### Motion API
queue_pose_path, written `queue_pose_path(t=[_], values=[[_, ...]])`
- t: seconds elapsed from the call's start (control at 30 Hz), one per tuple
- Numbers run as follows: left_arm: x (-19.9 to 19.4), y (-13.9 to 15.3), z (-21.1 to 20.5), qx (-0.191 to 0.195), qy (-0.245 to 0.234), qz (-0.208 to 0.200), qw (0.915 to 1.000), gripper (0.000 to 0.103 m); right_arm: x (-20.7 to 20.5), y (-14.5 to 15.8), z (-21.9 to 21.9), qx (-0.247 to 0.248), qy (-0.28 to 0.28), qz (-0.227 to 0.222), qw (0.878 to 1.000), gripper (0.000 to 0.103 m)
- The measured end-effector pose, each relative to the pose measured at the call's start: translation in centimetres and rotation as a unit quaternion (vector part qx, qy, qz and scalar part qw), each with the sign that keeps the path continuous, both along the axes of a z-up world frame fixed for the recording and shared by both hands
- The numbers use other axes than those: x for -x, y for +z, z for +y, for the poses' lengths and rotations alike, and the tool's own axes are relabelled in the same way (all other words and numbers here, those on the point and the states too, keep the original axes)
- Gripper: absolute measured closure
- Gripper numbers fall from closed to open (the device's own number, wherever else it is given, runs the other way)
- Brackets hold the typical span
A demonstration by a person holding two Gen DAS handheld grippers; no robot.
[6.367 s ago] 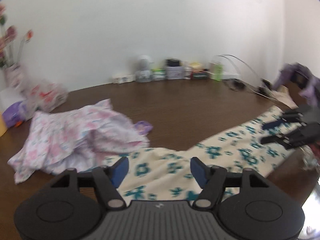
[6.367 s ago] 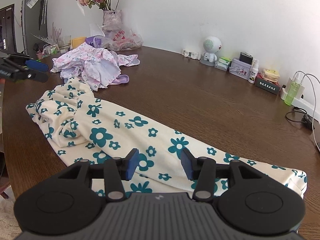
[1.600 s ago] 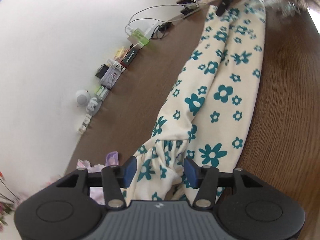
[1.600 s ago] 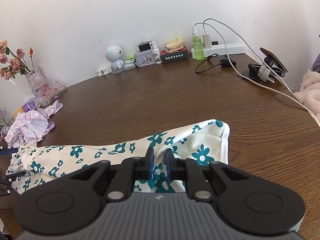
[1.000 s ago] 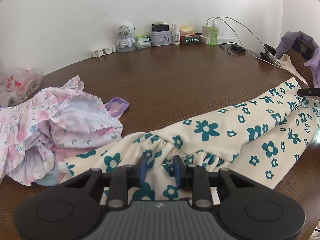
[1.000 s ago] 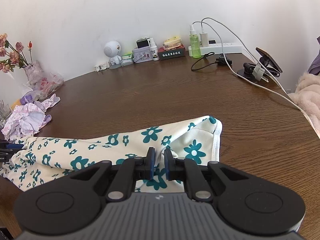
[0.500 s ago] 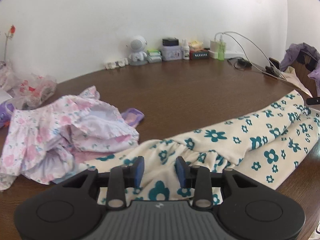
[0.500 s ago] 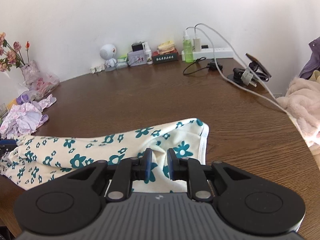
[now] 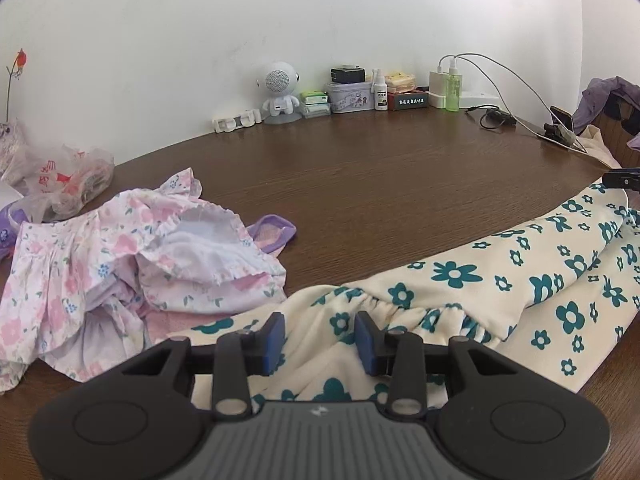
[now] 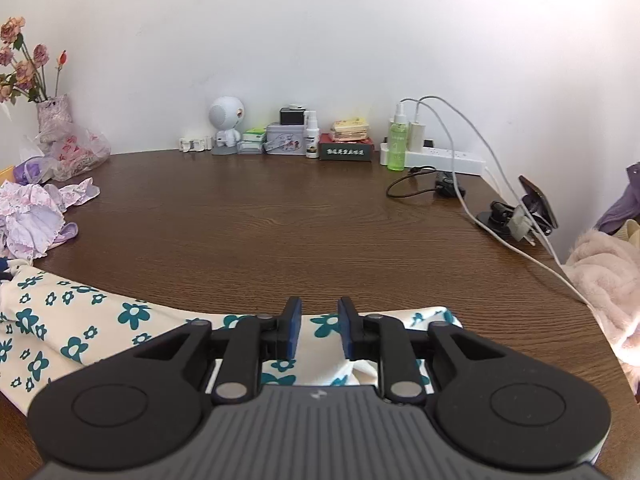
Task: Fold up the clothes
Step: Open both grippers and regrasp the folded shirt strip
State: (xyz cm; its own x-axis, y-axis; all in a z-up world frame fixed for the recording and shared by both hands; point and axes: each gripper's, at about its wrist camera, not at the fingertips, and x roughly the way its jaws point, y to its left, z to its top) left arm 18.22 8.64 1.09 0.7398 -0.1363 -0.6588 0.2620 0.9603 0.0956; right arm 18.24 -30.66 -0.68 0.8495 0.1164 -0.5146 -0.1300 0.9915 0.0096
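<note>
**Both grippers letting go of the flowered garment**

A crinkled clear plastic bag (image 9: 60,184) with red print sits at about 10 o'clock on the table; its contents are too blurred to name. At 12 o'clock along the wall, a rounded metal tin (image 9: 349,97) with a printed side carries a small black box on its lid. A vase (image 10: 54,114) at the far left of the right wrist view holds dried pinkish flowers.

The table (image 9: 380,184) is dark brown wood with a visible grain. Across its near edge lies the cream garment (image 9: 460,280), soft knit printed with teal flowers, stretched long and flat with a gathered band near the left gripper (image 9: 319,332). At 9 o'clock a thin pink floral garment (image 9: 132,256) lies crumpled with ruffled edges.

The left gripper's blue pads (image 9: 275,338) are spreading, the cream cloth below and between them, not pinched. The right gripper (image 10: 319,326) is also opening; its pads stand apart above the garment's hemmed end, gripping nothing.
</note>
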Motion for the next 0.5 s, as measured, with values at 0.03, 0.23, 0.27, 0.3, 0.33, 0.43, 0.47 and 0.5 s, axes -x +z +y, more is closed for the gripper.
queue_pose_path(t=[0.03, 0.23, 0.27, 0.3, 0.33, 0.43, 0.47, 0.5], values=[[0.2, 0.0, 0.2, 0.004, 0.002, -0.001, 1.0000, 0.064, 0.5, 0.2, -0.5, -0.001, -0.014, -0.006, 1.000, 0.056], [0.2, -0.5, 0.2, 0.002, 0.001, 0.004, 1.0000, 0.062, -0.1, -1.6, -3.7, -0.089, -0.021, 0.059, 0.994, 0.062], [0.2, -0.5, 0.2, 0.003, 0.003, 0.004, 1.0000, 0.062, -0.4, -2.0, -4.2, -0.110, -0.017, 0.073, 0.991, 0.084], [0.2, -0.6, 0.3, 0.006, 0.005, 0.005, 1.0000, 0.062, -0.5, -2.2, -4.4, -0.137, -0.006, 0.078, 0.988, 0.098], [0.3, -0.6, 0.4, 0.009, 0.008, 0.005, 0.9999, 0.062, -0.3, -2.0, -4.6, -0.152, -0.004, 0.071, 0.986, 0.098], [0.4, -0.8, 0.7, 0.015, 0.014, 0.007, 0.9998, 0.059, 0.8, -0.7, -5.4, -0.190, 0.004, 0.046, 0.981, 0.099], [0.4, -0.8, 0.8, 0.016, 0.015, 0.007, 0.9997, 0.058, 1.2, -0.3, -5.8, -0.205, 0.009, 0.042, 0.978, 0.099], [0.4, -0.9, 0.8, 0.017, 0.017, 0.007, 0.9997, 0.057, 1.5, -0.1, -6.1, -0.211, 0.012, 0.044, 0.976, 0.099]])
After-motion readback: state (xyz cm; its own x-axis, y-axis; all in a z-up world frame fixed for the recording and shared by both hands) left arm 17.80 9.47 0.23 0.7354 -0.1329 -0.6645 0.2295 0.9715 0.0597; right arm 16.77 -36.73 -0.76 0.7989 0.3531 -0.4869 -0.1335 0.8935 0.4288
